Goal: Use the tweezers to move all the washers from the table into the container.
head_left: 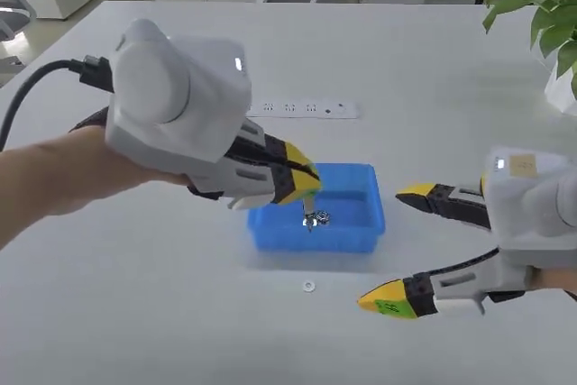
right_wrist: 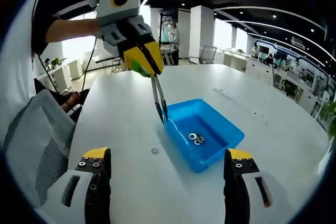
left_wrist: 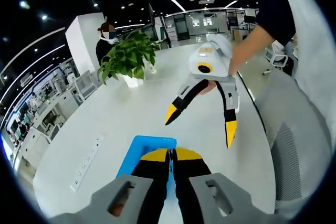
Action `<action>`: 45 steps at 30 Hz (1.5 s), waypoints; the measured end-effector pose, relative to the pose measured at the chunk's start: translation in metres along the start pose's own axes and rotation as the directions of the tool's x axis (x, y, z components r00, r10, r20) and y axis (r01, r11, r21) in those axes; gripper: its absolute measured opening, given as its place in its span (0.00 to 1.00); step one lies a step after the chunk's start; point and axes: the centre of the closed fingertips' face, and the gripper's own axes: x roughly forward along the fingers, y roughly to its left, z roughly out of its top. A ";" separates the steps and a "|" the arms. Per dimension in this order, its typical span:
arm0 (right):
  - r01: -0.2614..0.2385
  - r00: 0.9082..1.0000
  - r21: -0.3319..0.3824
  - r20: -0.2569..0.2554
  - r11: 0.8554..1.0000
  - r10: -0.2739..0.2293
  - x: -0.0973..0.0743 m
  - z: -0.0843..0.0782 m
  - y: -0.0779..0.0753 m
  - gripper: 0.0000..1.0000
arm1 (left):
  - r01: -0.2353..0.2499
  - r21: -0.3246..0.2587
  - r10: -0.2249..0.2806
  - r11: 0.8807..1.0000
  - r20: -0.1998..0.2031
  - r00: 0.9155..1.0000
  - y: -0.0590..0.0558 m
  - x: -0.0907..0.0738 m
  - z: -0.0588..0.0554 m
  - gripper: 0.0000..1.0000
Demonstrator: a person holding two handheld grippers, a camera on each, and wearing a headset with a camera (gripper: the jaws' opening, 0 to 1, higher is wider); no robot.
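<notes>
One washer (head_left: 309, 287) lies flat on the surface (head_left: 180, 331), just beside the blue container (head_left: 311, 241). It looks tiny, light, hard and slippery: pinch its thin edge. The left tool (head_left: 306, 182) squeezes the tweezers (right_wrist: 159, 98); the right tool (head_left: 389, 245) is spread.

We see a glossy blue plastic container (right_wrist: 212, 124) between the right gripper's (right_wrist: 168, 154) spread jaws, shiny metal washers (right_wrist: 196, 138) inside, thin bare-metal tweezers (right_wrist: 159, 100) in the left gripper's (right_wrist: 143, 64) pinched jaws, and a smooth matt white table (right_wrist: 121, 124).
</notes>
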 end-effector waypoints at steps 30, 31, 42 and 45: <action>-0.079 0.995 0.071 -0.058 0.994 0.084 -0.004 -0.045 0.043 1.00 | 0.005 -0.113 -0.004 0.994 0.009 1.000 -0.033 0.020 -0.042 0.06; -0.082 0.994 0.074 -0.063 0.994 0.087 -0.004 -0.048 0.043 1.00 | 0.003 -0.110 -0.002 0.994 0.007 1.000 -0.033 0.022 -0.042 0.06; -0.088 0.992 0.099 -0.082 0.991 0.097 -0.005 -0.060 0.050 1.00 | 0.008 -0.118 -0.010 0.993 -0.014 1.000 -0.031 0.027 -0.049 0.06; -0.088 0.992 0.104 -0.080 0.991 0.096 -0.005 -0.060 0.050 1.00 | 0.010 -0.114 -0.012 0.993 -0.019 1.000 -0.031 0.027 -0.051 0.06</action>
